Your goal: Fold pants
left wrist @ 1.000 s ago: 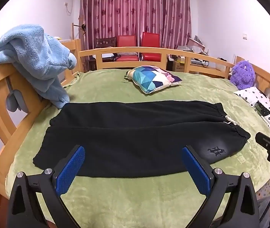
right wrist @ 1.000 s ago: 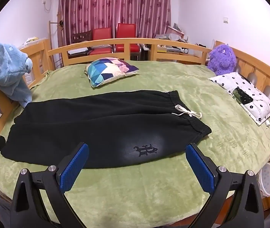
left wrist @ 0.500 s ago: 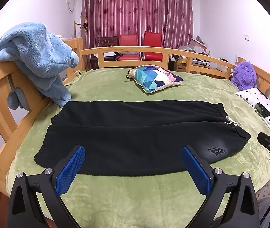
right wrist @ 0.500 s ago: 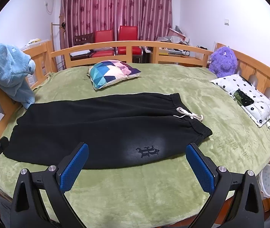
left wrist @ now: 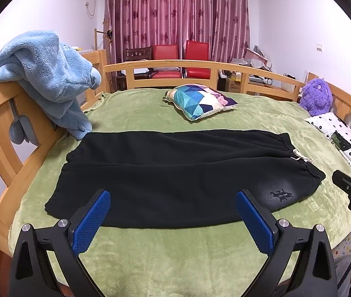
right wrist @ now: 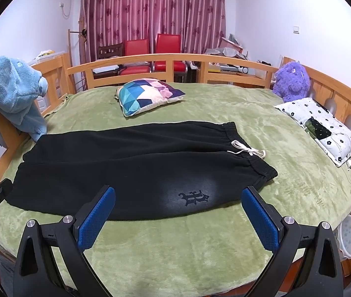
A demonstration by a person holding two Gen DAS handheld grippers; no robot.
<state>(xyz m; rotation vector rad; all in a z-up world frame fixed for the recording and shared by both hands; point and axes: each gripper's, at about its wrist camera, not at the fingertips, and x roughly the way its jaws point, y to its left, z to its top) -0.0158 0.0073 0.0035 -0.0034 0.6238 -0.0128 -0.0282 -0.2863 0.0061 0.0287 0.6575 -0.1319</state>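
The black fleece pants (left wrist: 175,173) were laid flat across the green plush blanket (right wrist: 175,255) on the wooden-railed bed, waistband and white drawstring (right wrist: 246,150) off to the right, leg cuffs to the left. Both tools hung above the near edge of the bed, touching nothing: the left gripper (left wrist: 173,220) had its blue pads spread wide, and the right gripper (right wrist: 178,215) was spread wide too. A geometric-print pillow (left wrist: 199,101) sat well behind the pants.
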